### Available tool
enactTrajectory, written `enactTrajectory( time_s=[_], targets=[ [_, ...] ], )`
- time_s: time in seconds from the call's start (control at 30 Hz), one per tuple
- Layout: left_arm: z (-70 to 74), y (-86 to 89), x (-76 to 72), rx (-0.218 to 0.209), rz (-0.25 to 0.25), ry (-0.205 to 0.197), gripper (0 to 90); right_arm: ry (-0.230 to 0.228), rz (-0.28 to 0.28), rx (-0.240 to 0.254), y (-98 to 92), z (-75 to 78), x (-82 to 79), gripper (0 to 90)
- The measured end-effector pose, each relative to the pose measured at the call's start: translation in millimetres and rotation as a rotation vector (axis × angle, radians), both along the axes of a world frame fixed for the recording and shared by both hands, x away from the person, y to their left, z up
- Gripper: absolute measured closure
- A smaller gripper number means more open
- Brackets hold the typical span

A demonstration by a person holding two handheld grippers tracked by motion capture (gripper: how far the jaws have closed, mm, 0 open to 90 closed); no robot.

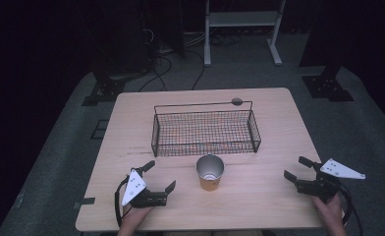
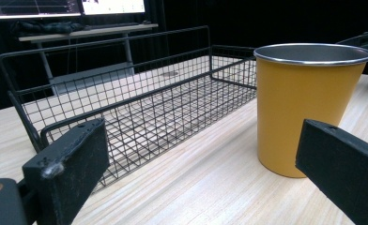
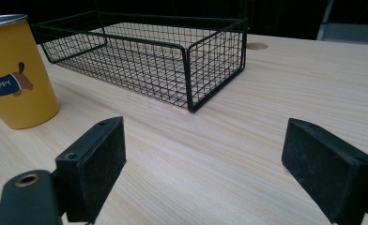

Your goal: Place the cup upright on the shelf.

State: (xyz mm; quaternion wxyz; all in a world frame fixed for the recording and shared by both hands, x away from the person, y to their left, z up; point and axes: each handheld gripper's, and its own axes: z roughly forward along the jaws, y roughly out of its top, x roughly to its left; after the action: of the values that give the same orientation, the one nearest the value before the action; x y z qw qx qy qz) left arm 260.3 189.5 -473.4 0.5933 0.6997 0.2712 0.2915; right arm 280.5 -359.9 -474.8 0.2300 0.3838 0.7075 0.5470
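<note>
A yellow metal cup (image 1: 210,173) stands upright on the wooden table (image 1: 269,196), just in front of a black wire basket (image 1: 205,132) that holds nothing. My left gripper (image 1: 160,175) lies low at the table's front left, open, with the cup (image 2: 306,105) a short way to its right and the basket (image 2: 126,108) beyond its jaws. My right gripper (image 1: 297,168) sits at the front right edge, open, nothing between its jaws. In the right gripper view the cup (image 3: 15,70) shows a dog picture marked PUPPY at far left, the basket (image 3: 172,61) behind.
A small round hole (image 1: 237,102) lies in the table behind the basket. Beyond the table, on the grey floor, stand a white frame (image 1: 242,29) and black stands with cables (image 1: 161,64).
</note>
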Motion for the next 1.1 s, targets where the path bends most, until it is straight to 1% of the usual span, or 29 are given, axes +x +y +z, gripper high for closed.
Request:
enactTrajectory(
  time_s=[0.1, 0.13, 0.3, 0.4, 0.47, 0.57, 0.67, 0.7, 0.73, 0.77, 0.9, 1.0, 1.1],
  targets=[
    [0.1, -1.0, -0.4, -0.001, -0.003, 0.0, 2.3, 0.0, -0.001, -0.004, 0.6, -0.1, -0.2, 12.9],
    [0.3, -2.0, -0.5, 0.006, -0.01, 0.002, 2.3, 0.002, -0.001, -0.011, 1.3, -0.1, -0.6, 13.0],
    [1.9, -4.4, -1.8, 0.014, -0.03, -0.001, 2.3, 0.007, -0.006, -0.019, 2.7, -0.2, -0.1, 13.0],
    [3.2, -5.9, -2.1, 0.0, -0.04, 0.004, 2.4, 0.01, -0.009, -0.019, 2.7, -0.2, 0.1, 13.0],
    [4.3, -8.0, -2.0, 0.001, -0.044, 0.007, 2.4, 0.012, -0.012, -0.015, 2.5, -0.2, 0.2, 12.9],
    [6.8, -13.2, -3.0, -0.001, -0.051, -0.003, 2.4, 0.012, -0.012, -0.018, 2.9, -0.2, 0.1, 12.9],
    [7.9, -17.4, -2.6, 0.003, -0.07, 0.005, 2.3, 0.01, -0.01, -0.023, 3.3, -0.3, 0.1, 12.9],
    [7.4, -20.7, -1.5, 0.015, -0.077, 0.015, 1.2, 0.01, -0.009, -0.022, 3.1, -0.3, 0.2, 13.0],
    [7.4, -20.7, -1.5, 0.015, -0.077, 0.015, 1.2, 0.01, -0.009, -0.022, 3.1, -0.3, 0.2, 13.0],
    [6.8, -23.5, -0.9, 0.024, -0.087, 0.024, 1.2, 0.009, -0.008, -0.02, 3.0, -0.2, 0.1, 13.0],
    [6.8, -28.7, -1.0, 0.04, -0.11, 0.031, 1.2, 0.011, -0.007, -0.021, 3.0, -0.2, 0.3, 13.0],
    [7.1, -31.3, -1.2, 0.048, -0.121, 0.036, 1.2, 0.013, -0.008, -0.022, 3.2, -0.2, 0.4, 13.0],
    [7.1, -33.1, -0.9, 0.044, -0.132, 0.044, 1.1, 0.013, -0.008, -0.023, 3.5, -0.3, 0.5, 13.0]
  ],
)
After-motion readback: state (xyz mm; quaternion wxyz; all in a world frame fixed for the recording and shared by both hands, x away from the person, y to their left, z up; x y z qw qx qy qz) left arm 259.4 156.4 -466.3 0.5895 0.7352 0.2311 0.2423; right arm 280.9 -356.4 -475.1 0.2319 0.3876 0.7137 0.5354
